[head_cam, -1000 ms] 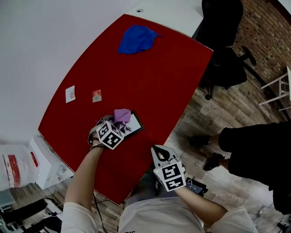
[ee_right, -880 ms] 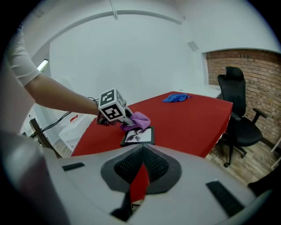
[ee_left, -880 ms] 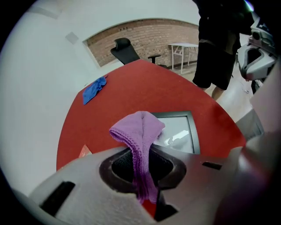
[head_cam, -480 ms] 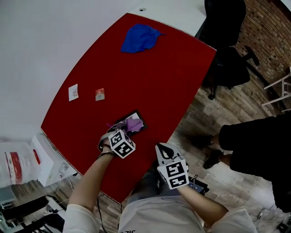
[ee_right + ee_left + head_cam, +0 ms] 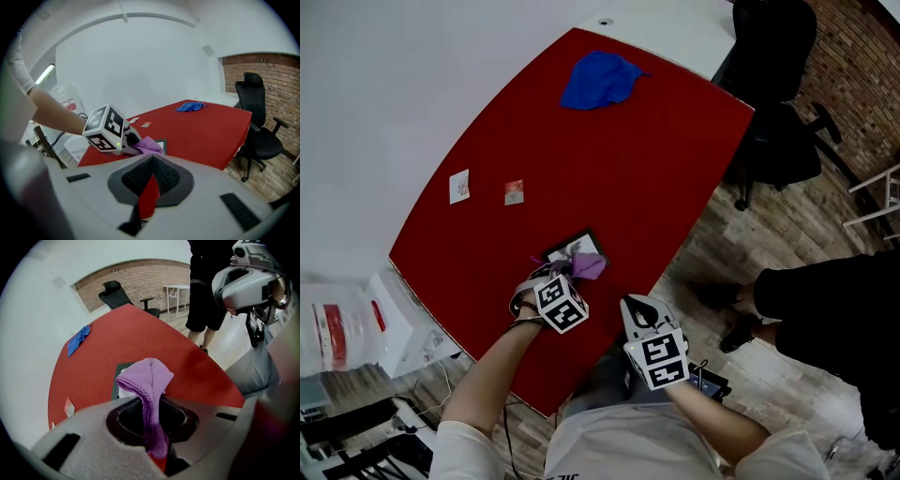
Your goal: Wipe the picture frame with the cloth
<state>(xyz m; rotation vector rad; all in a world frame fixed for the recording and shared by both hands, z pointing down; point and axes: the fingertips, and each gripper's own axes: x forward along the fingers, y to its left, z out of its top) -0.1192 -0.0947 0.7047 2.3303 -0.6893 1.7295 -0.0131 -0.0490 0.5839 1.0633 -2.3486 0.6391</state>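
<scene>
Since the lilac cloth (image 5: 149, 378) covers much of the picture frame (image 5: 567, 249), I see only dark rim + bit of white inside | cloth: knit, ribbed hem, folded hump | L gripper (image 5: 152, 437) pinches cloth, atop frame, near red table (image 5: 609, 159) edge | R gripper (image 5: 149, 187) jaws pressed together, empty, beside L.

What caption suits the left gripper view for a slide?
Left gripper clamps a purple cloth over the picture frame on the red table.
</scene>
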